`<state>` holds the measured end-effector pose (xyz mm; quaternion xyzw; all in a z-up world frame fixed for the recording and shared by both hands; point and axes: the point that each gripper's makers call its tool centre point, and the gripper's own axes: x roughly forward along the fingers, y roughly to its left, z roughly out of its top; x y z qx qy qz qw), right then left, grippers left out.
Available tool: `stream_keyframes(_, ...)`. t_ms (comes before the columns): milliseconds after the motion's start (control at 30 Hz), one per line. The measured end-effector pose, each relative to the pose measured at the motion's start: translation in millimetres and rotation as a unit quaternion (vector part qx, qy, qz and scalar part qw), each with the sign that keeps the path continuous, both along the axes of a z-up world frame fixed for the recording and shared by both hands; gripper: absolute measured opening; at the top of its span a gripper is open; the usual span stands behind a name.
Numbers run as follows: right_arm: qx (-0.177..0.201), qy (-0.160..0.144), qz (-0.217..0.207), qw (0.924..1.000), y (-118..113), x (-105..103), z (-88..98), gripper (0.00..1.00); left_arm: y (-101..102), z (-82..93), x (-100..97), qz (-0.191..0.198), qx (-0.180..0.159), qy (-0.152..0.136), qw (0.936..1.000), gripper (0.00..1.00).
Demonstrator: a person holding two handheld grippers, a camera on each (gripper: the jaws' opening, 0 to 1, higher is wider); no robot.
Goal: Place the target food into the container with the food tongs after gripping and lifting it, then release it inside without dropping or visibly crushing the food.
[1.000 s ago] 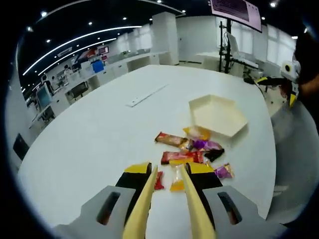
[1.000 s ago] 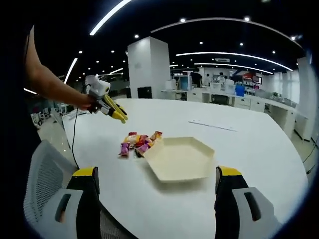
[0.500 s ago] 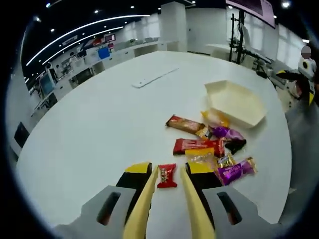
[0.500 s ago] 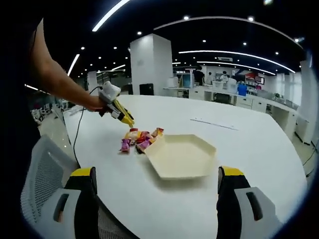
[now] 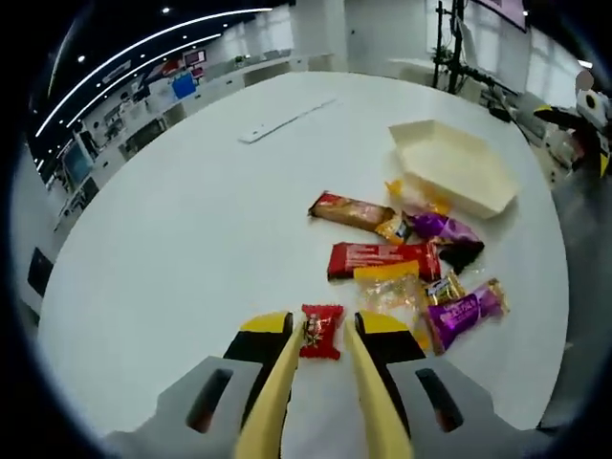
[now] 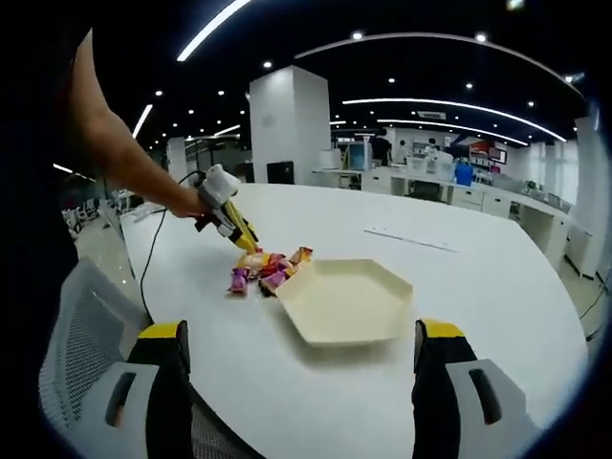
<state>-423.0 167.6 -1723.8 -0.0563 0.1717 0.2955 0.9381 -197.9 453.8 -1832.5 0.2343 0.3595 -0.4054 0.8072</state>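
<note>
A small red candy packet [image 5: 320, 332] lies on the white table [image 5: 191, 220], right at the tips of my left gripper [image 5: 322, 321]. Its yellow tong jaws stand open on either side of the packet's near end. Beyond it lies a pile of wrapped snacks, among them a red bar [image 5: 381, 258], a brown bar [image 5: 348, 210] and a purple packet [image 5: 463, 311]. The cream hexagonal tray [image 5: 454, 167] sits behind the pile. In the right gripper view a hand holds the left gripper [image 6: 239, 232] down at the snack pile [image 6: 268, 271], left of the tray [image 6: 344, 301]. My right gripper [image 6: 301, 363] is wide open before the tray.
A grey mesh chair [image 6: 91, 354] stands at the table's near edge in the right gripper view. A long flat strip [image 5: 285, 119] lies on the far part of the table. Desks, a column and office gear fill the background.
The left gripper has come down and in towards the snack pile, so the small red packet now sits at its jaw tips. The right gripper has hardly moved.
</note>
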Motion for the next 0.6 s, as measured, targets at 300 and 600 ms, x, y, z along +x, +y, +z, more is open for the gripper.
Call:
stream_keyframes(300, -0.006, 0.006, 0.005, 1.0000, 0.9, -0.6, -3.4, 0.93, 2.3, -1.1, -0.6, 0.006, -0.004, 0.005, 1.0000, 0.16)
stream_keyframes(600, -0.009, 0.005, 0.004, 0.9999, 0.3, -0.1, -4.1, 0.93, 0.4, 2.2, -3.0, 0.006, 0.005, 0.013, 0.9999, 0.14)
